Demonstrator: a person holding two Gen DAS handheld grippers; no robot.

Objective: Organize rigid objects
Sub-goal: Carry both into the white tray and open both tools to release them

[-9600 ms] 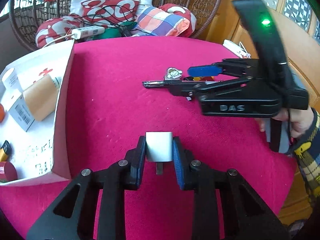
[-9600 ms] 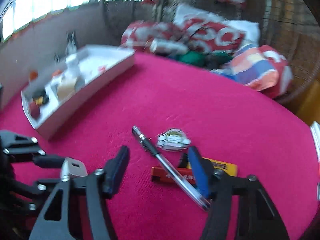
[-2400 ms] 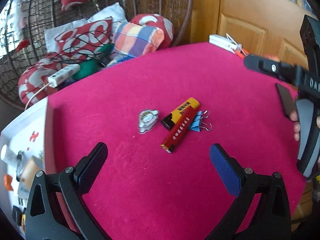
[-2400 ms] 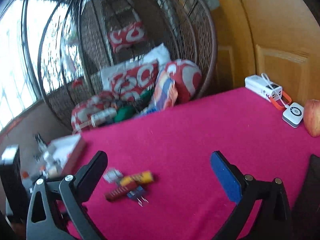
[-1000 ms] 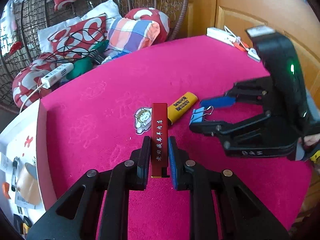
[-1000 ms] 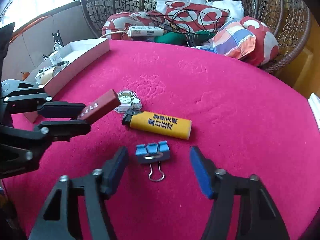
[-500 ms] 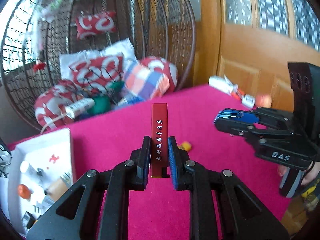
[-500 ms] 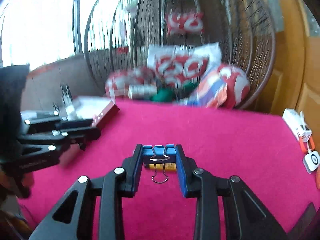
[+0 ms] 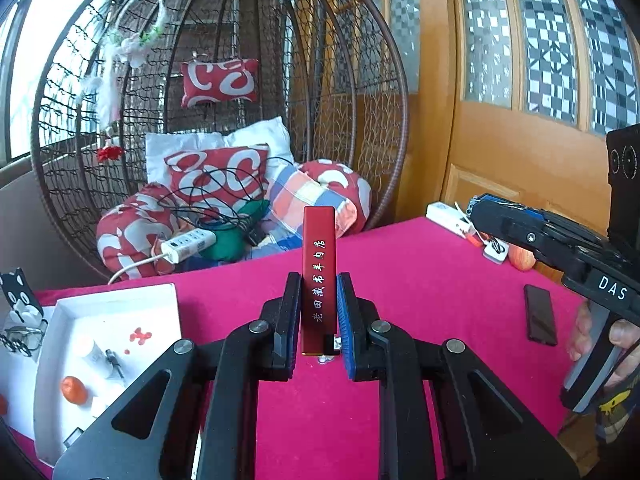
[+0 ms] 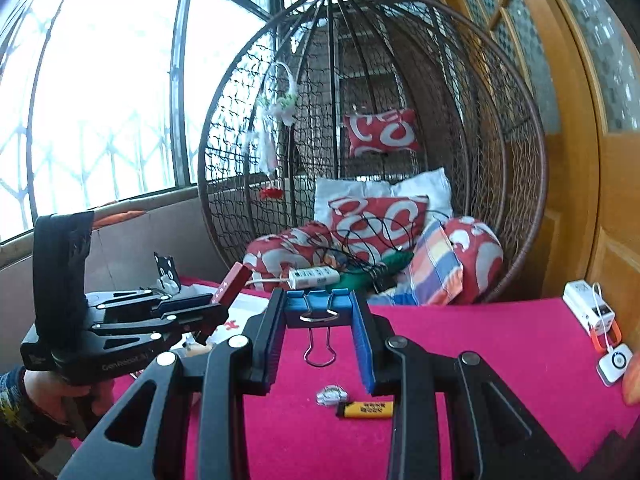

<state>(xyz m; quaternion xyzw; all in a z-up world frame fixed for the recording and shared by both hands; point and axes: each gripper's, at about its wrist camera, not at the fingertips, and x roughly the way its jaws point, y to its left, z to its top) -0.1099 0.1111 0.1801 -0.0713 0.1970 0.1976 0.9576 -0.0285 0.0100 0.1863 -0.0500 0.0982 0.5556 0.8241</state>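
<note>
Your left gripper (image 9: 319,312): clamped tight on red lighter (image 9: 319,276), raised above table (image 9: 420,280) | your right gripper (image 10: 319,336): pinching blue clip (image 10: 318,310), also aloft | yellow lighter (image 10: 366,409): lying on table.

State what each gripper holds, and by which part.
The left gripper clamps the red lighter by its lower half. The right gripper pinches the blue binder clip by the two ends of its body.

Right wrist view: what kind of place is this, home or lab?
Most likely a home, perhaps a sunroom or enclosed balcony. A hanging wicker egg chair piled with cushions stands behind the table, with big grilled windows on one side and a wooden glazed door on the other.
</note>
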